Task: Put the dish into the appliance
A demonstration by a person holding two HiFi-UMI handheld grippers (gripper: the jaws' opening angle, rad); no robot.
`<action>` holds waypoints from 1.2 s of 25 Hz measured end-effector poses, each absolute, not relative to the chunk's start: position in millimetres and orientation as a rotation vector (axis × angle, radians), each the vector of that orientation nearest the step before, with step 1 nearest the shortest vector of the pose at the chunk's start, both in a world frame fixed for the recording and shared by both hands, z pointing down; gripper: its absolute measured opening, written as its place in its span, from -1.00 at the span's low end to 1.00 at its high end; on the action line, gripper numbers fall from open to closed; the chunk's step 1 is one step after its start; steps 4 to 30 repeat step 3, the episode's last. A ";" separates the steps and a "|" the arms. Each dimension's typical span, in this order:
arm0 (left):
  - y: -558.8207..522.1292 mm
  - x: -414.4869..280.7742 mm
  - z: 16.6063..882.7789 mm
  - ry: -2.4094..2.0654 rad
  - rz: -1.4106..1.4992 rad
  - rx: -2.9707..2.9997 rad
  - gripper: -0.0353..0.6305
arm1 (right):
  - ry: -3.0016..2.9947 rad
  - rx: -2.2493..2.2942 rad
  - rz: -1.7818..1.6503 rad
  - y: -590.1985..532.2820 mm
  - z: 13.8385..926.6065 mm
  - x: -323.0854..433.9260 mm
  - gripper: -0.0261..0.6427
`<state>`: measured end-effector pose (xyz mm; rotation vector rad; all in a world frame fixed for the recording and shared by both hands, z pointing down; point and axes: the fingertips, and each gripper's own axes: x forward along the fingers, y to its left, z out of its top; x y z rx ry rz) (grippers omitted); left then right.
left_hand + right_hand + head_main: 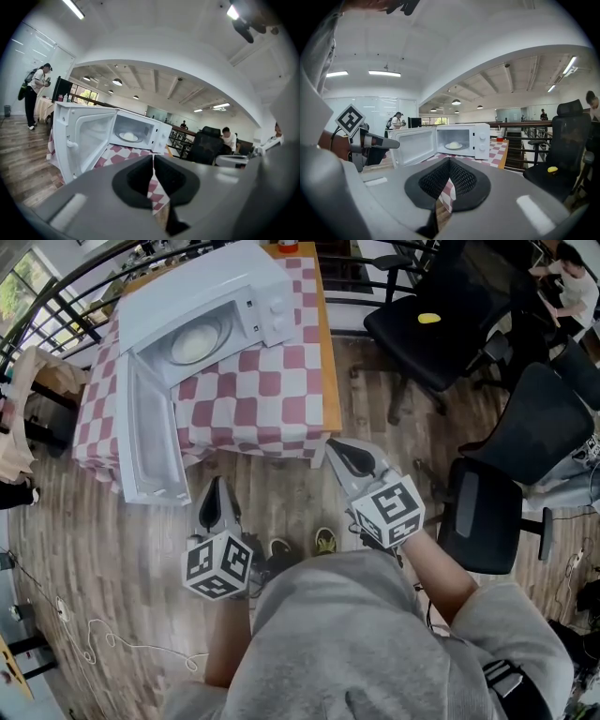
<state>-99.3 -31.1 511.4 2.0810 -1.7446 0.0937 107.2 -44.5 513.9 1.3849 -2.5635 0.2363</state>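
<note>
Head view looks steeply down on a white microwave [202, 296] standing at about 11 o'clock from the person, on a table [330, 362] draped with a red-and-white checked cloth [272, 381]. The microwave's door [150, 442] hangs wide open, swung out past the table edge toward 7 o'clock of the oven. The dish [197, 341], a pale round plate, lies inside the cavity on the turntable. Both tools are held apart from the table over the wooden floor [75, 521]: the left gripper [218, 491] points toward 12 o'clock just below the open door, and the right gripper [337, 450] points toward 11 o'clock near the table's front corner. In the left gripper view its jaws are pressed together with nothing between them, and the dish [130, 136] shows beyond them inside the oven. The right gripper view likewise shows its jaws closed on nothing, with the dish [454, 145] ahead at 12 o'clock. A black office chair [441, 324] at about 1 o'clock carries a small yellow object [428, 318] on its seat.
</note>
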 end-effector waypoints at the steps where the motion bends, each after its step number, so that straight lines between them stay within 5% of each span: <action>1: -30.2 -99.7 511.3 -1.748 0.089 2.077 -0.84 | -2.563 1.387 0.237 -43.8 513.4 108.3 -0.92; 30: -28.9 -100.0 510.9 -1.755 0.083 2.070 -0.84 | -2.563 1.392 0.238 -43.0 512.6 110.8 -0.92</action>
